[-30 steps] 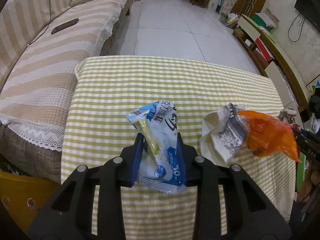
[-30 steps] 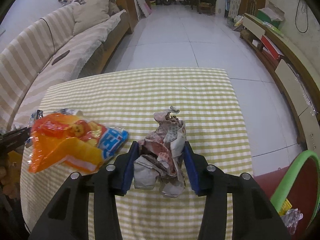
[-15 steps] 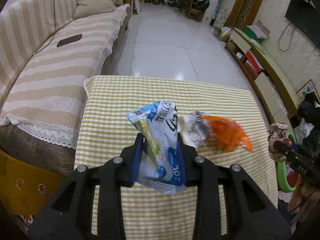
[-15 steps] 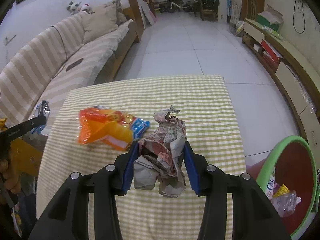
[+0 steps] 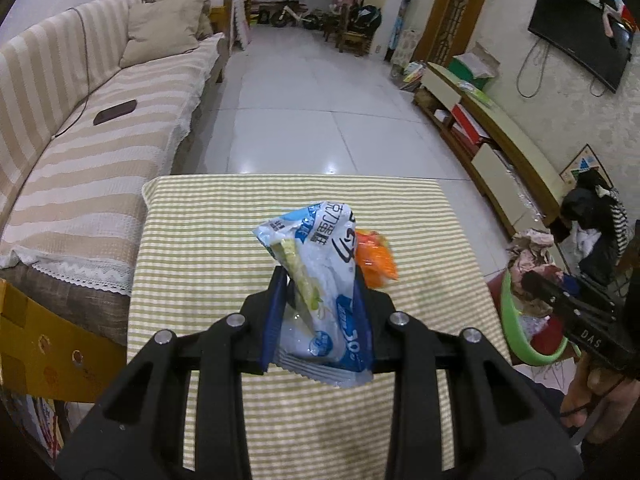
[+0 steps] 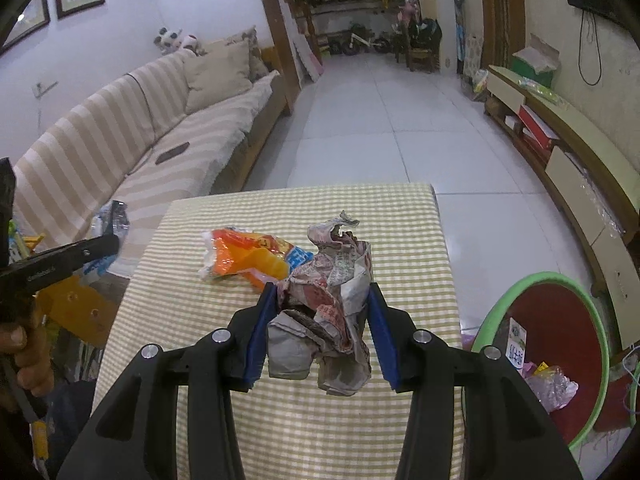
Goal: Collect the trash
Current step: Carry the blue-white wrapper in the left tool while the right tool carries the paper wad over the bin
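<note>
My left gripper (image 5: 320,304) is shut on a blue-and-white snack wrapper (image 5: 320,280) and holds it above the checked table (image 5: 200,264). My right gripper (image 6: 322,308) is shut on a crumpled newspaper wad (image 6: 332,304), also above the table (image 6: 400,248). An orange snack bag (image 6: 248,260) lies on the table, just left of the wad; in the left wrist view the orange bag (image 5: 376,260) peeks out behind the wrapper. A red bin with a green rim (image 6: 552,340) stands on the floor right of the table, with trash inside.
A striped sofa (image 5: 80,140) runs along the left of the table. A low TV cabinet (image 6: 580,168) lines the right wall. White tiled floor (image 5: 320,120) lies beyond the table. The other gripper (image 5: 576,320) shows at the right edge, over the bin (image 5: 520,328).
Both grippers have risen and drawn back with their trash, so the table looks smaller. The right gripper has moved right, bringing the bin further into view. The orange bag stays on the table.
</note>
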`<state>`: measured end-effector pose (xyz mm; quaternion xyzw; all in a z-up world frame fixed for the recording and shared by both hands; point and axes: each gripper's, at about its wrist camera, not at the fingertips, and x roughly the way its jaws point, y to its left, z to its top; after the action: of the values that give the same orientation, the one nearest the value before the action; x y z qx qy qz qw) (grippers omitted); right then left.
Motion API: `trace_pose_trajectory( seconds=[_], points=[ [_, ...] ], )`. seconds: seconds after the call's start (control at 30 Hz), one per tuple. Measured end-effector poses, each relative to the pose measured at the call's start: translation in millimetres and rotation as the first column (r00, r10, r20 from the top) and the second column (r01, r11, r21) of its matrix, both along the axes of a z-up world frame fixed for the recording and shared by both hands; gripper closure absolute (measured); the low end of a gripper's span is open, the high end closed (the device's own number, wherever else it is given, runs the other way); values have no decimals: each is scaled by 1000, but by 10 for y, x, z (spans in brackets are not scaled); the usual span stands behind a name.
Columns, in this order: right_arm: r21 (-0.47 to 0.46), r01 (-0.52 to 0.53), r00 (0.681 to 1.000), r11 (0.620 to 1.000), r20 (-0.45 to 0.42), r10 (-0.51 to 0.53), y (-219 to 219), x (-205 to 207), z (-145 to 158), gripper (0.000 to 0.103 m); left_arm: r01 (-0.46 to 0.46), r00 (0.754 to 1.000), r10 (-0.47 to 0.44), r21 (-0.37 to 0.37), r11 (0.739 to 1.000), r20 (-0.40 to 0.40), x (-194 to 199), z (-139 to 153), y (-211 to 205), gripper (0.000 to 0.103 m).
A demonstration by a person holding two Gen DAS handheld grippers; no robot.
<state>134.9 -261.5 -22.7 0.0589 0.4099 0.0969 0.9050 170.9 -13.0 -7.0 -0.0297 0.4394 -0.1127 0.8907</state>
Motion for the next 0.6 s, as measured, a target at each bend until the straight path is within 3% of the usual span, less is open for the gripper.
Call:
trace_pose_trajectory(
  seconds=[0.3, 0.5, 0.6],
  points=[
    [-7, 113, 992, 994, 53, -112, -559, -229, 231, 59, 88, 996, -88, -24, 996, 11, -49, 109, -464, 72],
    [-21, 196, 979, 980, 65, -194, -1093, -427, 311, 59, 200, 980, -199, -88, 976, 23, -33, 135, -1063, 72],
    [-29, 241, 969, 970, 68, -238, -1357, -527, 324, 59, 262, 965, -260, -85, 961, 34, -52, 168, -1447, 72]
  ],
)
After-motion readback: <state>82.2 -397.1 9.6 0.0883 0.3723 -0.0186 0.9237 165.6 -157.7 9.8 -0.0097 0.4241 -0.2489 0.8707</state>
